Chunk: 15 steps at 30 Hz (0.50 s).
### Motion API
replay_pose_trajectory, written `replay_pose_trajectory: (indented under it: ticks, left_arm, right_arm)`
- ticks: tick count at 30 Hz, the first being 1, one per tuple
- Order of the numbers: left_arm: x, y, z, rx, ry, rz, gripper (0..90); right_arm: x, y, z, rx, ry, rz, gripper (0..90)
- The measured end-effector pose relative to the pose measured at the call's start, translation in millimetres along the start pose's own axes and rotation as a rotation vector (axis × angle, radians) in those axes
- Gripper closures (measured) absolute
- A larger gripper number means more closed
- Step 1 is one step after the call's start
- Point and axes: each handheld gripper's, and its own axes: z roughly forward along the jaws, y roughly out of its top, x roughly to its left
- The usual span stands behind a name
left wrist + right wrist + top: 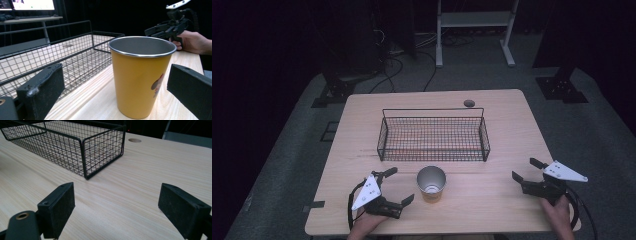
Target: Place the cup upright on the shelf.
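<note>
On the wooden table a black wire basket lies empty behind an upright yellow metal cup that stands between the wide-open jaws of the left gripper, untouched, while the right gripper, jaws likewise spread, holds nothing well apart.

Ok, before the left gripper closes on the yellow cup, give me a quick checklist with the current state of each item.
1. Left gripper open: ok, jaws spread wide.
2. Yellow cup upright on the table: ok.
3. Cup lined up between the left jaws: ok in the left gripper view, not yet touching.
4. Cup free of contents: cannot tell, its bottom is hidden.
5. Wire basket free to receive the cup: ok.
6. Right gripper out of the way: ok, open at the table's right edge.
</note>
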Motion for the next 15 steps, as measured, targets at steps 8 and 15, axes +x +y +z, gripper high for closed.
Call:
replay_pose_trajectory:
  ticks: [8, 15]
  left_arm:
    - [-4.0, -0.5, 4.9, 0.015, -0.025, 0.012, 0.3]
    - [-7.4, -1.3, 9.3, 0.032, -0.048, 0.023, 0.3]
  right_arm:
    - [0.1, 0.0, 0.0, 0.000, 0.000, 0.000, 12.8]
    - [0.0, 0.0, 0.0, 0.001, 0.000, 0.001, 12.9]
